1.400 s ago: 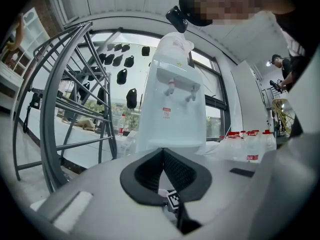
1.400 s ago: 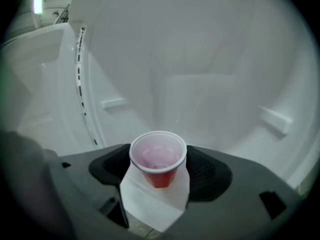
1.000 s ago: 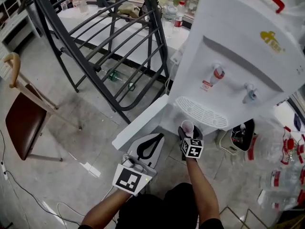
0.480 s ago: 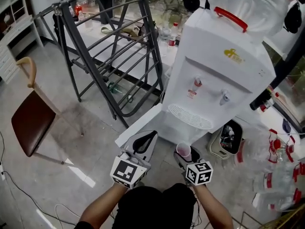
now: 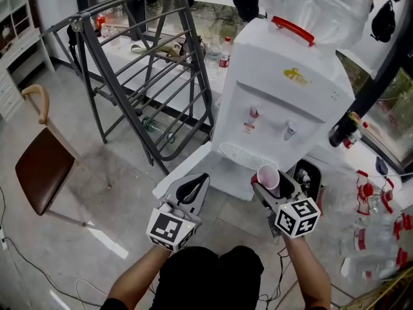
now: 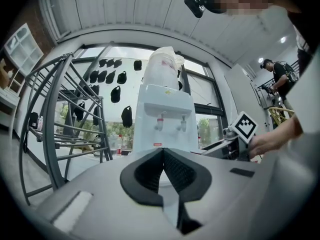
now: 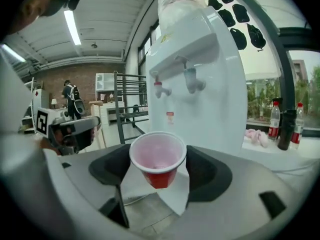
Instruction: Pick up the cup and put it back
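Note:
A red plastic cup (image 5: 268, 176) with a white inside is held upright in the air in front of the white water dispenser (image 5: 284, 102), level with its drip grille (image 5: 240, 155). My right gripper (image 5: 273, 188) is shut on the cup (image 7: 158, 160), a black pad at each side. In the right gripper view the cup looks empty, below the red tap (image 7: 159, 88) and blue tap (image 7: 192, 79). To the left my left gripper (image 5: 201, 179) is shut with nothing in it. Its pads (image 6: 172, 166) meet at the tips and point at the dispenser (image 6: 162, 119).
A dark metal rack (image 5: 148, 76) leans left of the dispenser, and a white panel (image 5: 184, 173) lies on the floor at its foot. A brown chair (image 5: 40, 166) stands far left. Packed bottles (image 5: 381, 212) and a black box (image 5: 308, 175) lie at the right. A person (image 7: 70, 98) stands far off.
My right gripper has drawn the cup back from under the drip grille, then lifted it up and to the right. The left gripper has stayed shut and low.

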Demonstrator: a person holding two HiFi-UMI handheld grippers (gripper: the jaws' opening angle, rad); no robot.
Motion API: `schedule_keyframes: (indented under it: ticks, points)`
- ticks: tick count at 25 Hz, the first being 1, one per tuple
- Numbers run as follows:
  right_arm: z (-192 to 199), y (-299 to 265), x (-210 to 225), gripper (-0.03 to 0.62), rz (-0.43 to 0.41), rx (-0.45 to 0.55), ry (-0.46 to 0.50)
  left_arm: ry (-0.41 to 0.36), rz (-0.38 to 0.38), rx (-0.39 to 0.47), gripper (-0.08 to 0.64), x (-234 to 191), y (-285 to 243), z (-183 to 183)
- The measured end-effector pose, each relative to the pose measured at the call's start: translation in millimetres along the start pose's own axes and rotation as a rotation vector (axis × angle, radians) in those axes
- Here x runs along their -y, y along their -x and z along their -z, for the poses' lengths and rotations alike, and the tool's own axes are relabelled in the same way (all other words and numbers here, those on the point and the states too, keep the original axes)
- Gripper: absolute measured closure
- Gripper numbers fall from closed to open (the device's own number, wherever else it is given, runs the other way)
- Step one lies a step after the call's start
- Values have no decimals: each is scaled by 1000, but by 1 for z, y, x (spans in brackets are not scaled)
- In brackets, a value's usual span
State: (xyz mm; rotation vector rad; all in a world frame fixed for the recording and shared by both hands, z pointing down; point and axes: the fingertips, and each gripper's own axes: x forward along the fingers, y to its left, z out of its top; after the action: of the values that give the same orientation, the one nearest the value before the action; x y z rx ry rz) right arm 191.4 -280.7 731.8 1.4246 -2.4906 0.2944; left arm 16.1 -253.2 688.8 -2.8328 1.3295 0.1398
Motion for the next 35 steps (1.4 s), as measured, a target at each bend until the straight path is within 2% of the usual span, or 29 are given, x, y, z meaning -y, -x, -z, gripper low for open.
schedule_keyframes:
  ticks: [6, 10, 18, 35]
  points:
    - [-14, -22, 41, 259, 71, 20, -11, 7, 15, -9, 554, 7, -5, 3]
    - [-11, -36, 53, 259, 89, 14, -12, -27, 16, -17, 554, 9, -8, 4]
    - [6, -56, 64, 258, 103, -30, -14, -27, 10, -27, 554, 6, -8, 11]
    - [3, -65, 65, 253, 124, -19, 7, -9, 24, -18, 554, 7, -10, 11]
